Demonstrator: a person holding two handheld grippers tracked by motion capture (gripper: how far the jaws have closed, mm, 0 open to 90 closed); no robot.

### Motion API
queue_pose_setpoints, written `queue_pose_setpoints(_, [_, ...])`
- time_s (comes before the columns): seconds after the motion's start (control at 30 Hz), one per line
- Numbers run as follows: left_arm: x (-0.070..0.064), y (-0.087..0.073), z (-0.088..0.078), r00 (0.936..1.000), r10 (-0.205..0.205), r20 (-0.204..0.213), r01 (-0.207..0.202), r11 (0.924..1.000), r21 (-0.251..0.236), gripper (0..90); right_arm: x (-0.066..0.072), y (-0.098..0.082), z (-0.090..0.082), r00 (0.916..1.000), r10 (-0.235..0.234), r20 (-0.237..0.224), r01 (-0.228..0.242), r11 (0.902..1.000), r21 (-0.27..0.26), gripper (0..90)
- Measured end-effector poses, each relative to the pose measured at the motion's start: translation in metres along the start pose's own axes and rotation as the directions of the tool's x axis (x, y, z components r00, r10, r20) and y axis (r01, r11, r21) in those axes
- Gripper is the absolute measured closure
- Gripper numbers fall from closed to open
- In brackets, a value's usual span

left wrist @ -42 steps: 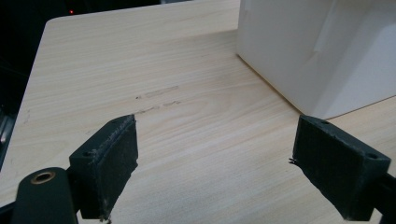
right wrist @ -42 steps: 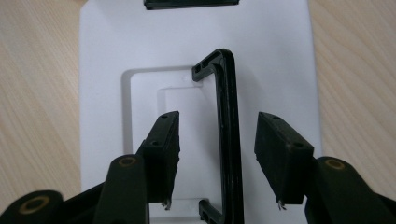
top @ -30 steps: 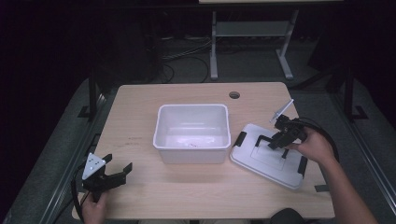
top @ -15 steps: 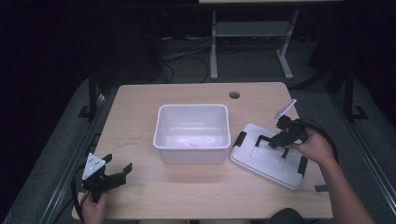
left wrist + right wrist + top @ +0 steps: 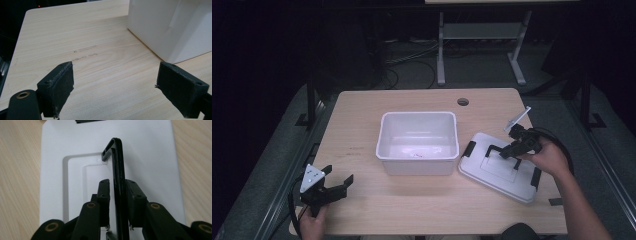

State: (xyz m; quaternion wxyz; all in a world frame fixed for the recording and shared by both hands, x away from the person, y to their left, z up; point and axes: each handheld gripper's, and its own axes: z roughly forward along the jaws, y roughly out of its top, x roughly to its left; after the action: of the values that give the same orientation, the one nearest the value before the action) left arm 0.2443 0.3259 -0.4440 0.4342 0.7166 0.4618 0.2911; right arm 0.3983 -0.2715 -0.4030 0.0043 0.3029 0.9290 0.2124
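Jaws of the right gripper point(image 5: 117, 205), just closing, are pinched on the lid's point(image 5: 502, 172) black handle point(image 5: 117, 170); the left gripper point(image 5: 115, 95) is held spread above the counter point(image 5: 362, 120).

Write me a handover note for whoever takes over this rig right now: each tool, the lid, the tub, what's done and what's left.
Right tool: jaws have just been closing, now around the lid's raised black handle.
Left tool: open, holding nothing, at the near left corner of the table.
Lid: flat on the table, right of the white tub.
Tub: open, mid-table.
Done: handle taken.
Left, probably: lift the lid and set it on the tub.
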Motion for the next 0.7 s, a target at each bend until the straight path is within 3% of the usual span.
queue_pose_setpoints(0.7, [-0.0001,0.0000,0.0002,1.0000,0.000,0.000,0.000,1.0000,0.002,13.4,-0.0019,-0.0034,-0.0008,0.9985,-0.010,-0.054,0.008,0.9996,-0.027,82.7])
